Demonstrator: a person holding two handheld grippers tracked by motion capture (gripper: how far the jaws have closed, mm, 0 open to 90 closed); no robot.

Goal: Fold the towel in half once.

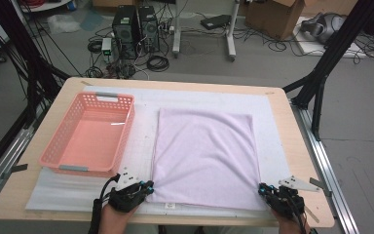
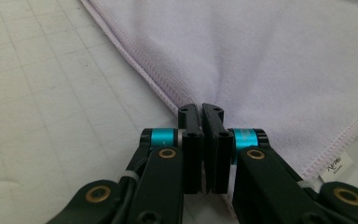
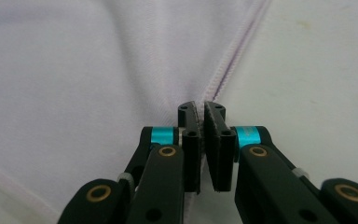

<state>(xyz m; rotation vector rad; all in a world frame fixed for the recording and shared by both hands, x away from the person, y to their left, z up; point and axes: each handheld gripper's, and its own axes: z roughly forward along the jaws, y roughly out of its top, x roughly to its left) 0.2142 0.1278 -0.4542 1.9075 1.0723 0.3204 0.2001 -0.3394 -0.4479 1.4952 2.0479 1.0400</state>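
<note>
At the near edge of the white foam-covered table [image 1: 78, 197], the pale lilac rectangular cloth [image 1: 204, 156] lies flat, its long axis running near to far, right of the empty pink plastic basket [image 1: 90, 134]. The left gripper [image 1: 148, 186] is clamped on its near-left corner, the right gripper [image 1: 262, 189] on its near-right corner. The whole cloth extends away from both, so folding likely means carrying these corners toward the far edge.

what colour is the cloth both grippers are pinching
Pale lilac, plain, with a stitched hem; the cloth shows best in the high view.
</note>
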